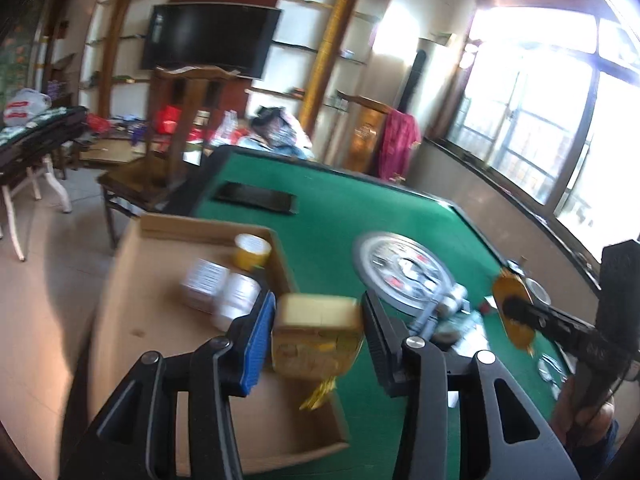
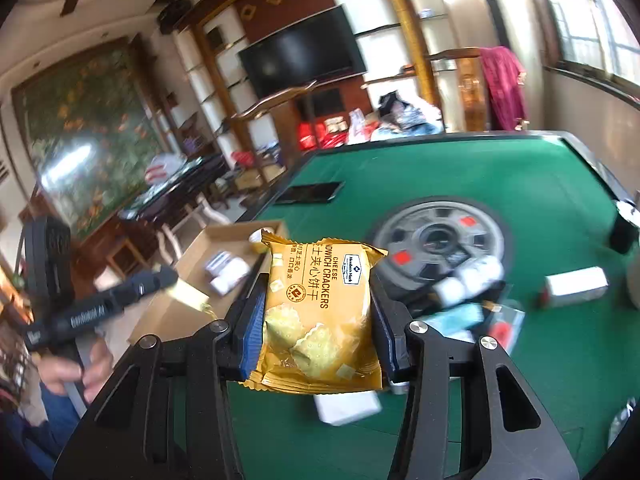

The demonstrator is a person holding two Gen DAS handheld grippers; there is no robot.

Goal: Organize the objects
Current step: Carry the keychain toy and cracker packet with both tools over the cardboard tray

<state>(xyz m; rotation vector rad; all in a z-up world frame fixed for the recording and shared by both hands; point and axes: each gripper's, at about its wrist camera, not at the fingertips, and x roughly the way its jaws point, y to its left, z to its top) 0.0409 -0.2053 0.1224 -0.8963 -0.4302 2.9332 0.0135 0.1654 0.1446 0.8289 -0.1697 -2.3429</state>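
Green felt covers the bench (image 1: 360,208) in a living room with a dark television (image 1: 212,40) on the far wall. At the bench's left edge sits an open cardboard box (image 1: 160,320) holding small jars. The left claw (image 1: 316,332), above the box's rim, grips a yellow snack packet (image 1: 316,336). The right claw (image 2: 318,316) grips a yellow cheese cracker packet (image 2: 320,312) above the bench, near a round grey centre plate (image 2: 440,240).

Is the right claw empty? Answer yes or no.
No: the right claw is clamped on a yellow cheese cracker packet, its pads pressing both side edges.
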